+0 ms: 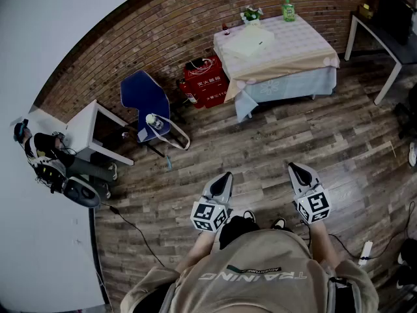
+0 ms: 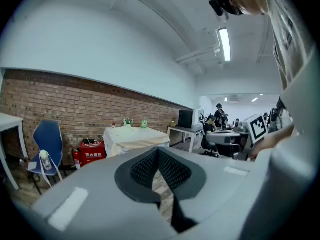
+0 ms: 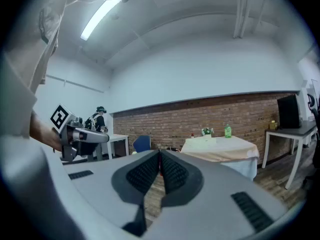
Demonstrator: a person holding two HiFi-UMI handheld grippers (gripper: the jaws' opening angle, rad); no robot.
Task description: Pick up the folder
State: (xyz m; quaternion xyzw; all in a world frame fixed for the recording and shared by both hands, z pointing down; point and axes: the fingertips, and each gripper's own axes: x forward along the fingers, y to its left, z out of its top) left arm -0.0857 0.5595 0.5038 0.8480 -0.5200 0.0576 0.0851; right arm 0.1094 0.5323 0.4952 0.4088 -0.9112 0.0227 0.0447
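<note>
Head view: the folder (image 1: 249, 42) lies flat on the cloth-covered table (image 1: 303, 41) in the upper middle of the frame, against the brick wall. It is well apart from both grippers, which are low in the frame and point up toward it. Its long side seems to run across the frame, tilted slightly. The left gripper (image 1: 226, 175) sits a little more in line with it than the right gripper (image 1: 293, 167). Both are clenched tight, pads together, with nothing between them, so each must come open before a grasp.
</note>
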